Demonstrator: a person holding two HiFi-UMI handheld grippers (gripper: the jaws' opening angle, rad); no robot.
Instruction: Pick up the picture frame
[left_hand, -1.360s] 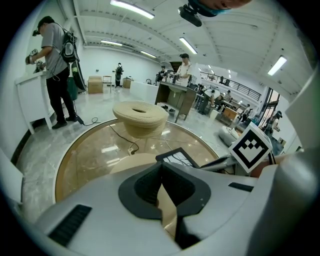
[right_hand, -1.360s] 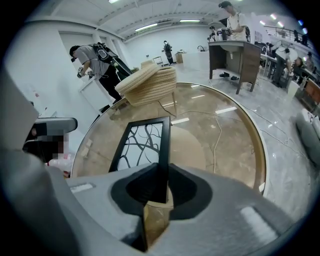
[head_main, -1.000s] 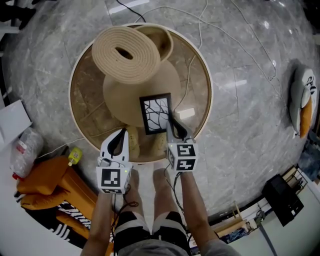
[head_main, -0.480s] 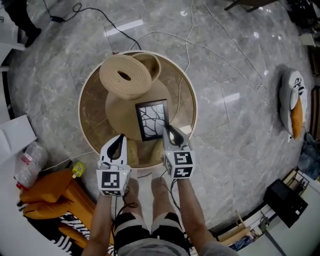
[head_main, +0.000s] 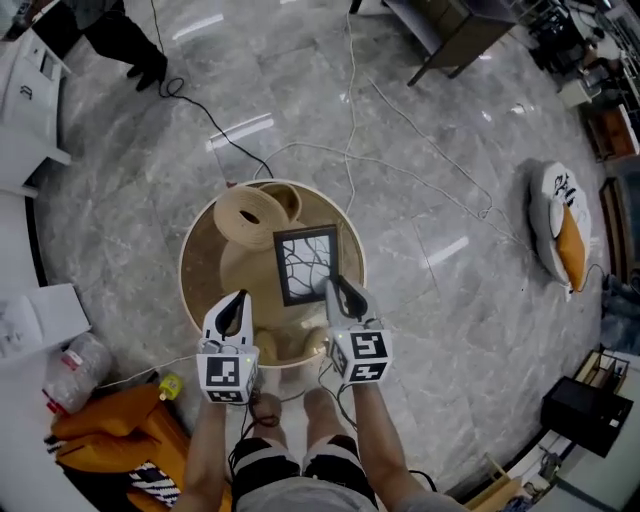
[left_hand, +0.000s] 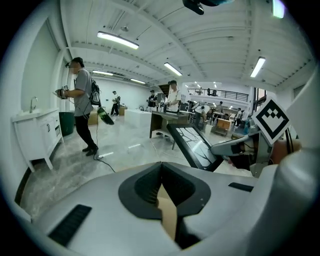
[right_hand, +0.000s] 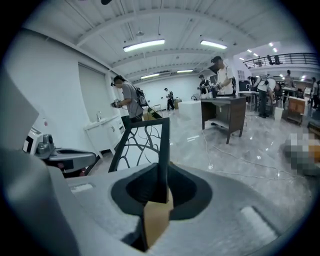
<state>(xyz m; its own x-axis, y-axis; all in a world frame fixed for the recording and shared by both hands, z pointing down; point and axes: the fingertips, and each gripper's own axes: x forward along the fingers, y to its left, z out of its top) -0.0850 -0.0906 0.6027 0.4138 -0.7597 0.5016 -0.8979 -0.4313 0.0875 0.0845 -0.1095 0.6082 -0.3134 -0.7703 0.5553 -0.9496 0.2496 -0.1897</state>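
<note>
**Frame held by one edge, above the table**

The frame (head_main: 307, 264) is held in the air over the round table (head_main: 192, 290), touching nothing below it. Beneath it on the table lies a coiled roll (head_main: 250, 214). The frame is gripped by the right gripper (head_main: 334, 283) alone. In the right gripper view the jaws are seen closed on the thin black bar of the frame's edge (right_hand: 163, 150), near a lower corner, with the rest of the frame standing out past the tips. The left gripper (head_main: 238, 298) is beside it and empty, its jaws brought together on nothing.

The frame is judged to be light and stiff. Its white panel with a branch pattern is probably glazed, so it should be treated as fragile. The moulding looks narrow and smooth. With a hold this close to a corner, the frame could pivot or slip between the pads if swung.

The bar should be pinched, never the panel. A steadier hold would be gained nearer the middle of that edge. The opposite edge could also be taken by the left gripper.
</note>
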